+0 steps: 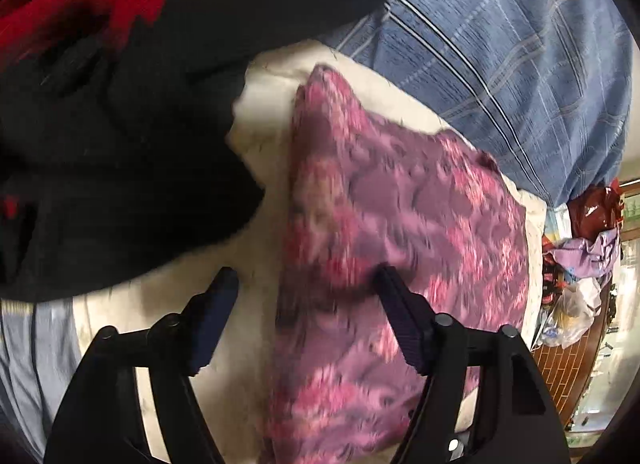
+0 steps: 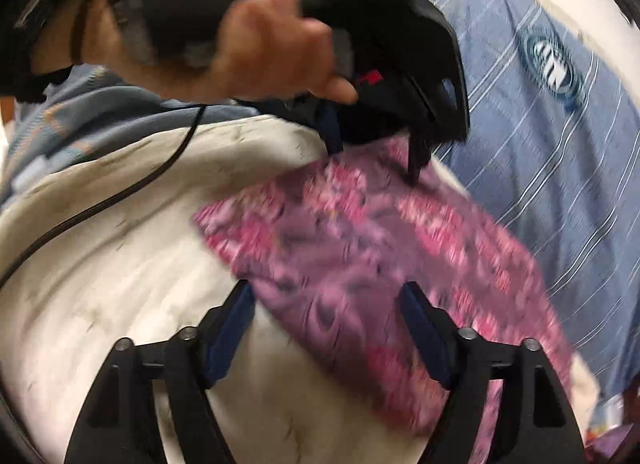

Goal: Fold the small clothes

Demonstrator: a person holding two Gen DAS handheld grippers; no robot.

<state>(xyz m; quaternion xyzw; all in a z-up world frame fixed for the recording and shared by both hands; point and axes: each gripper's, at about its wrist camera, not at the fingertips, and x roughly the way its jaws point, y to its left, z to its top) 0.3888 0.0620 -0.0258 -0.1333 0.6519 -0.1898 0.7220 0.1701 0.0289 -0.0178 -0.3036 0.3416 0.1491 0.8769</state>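
Lying on the white bedding [image 2: 120, 264], the pink patterned cloth [image 1: 400, 244] runs toward 1 o'clock; your left gripper [image 1: 306, 280] and right gripper [image 2: 326, 292] jaws stand apart over its edge.

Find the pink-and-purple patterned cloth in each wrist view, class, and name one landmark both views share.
Left wrist view: the patterned cloth fills the centre and lower middle, running up from the right finger.
Right wrist view: the patterned cloth crosses the centre diagonally toward the lower right.
Shared landmark: the white sheet underneath it.
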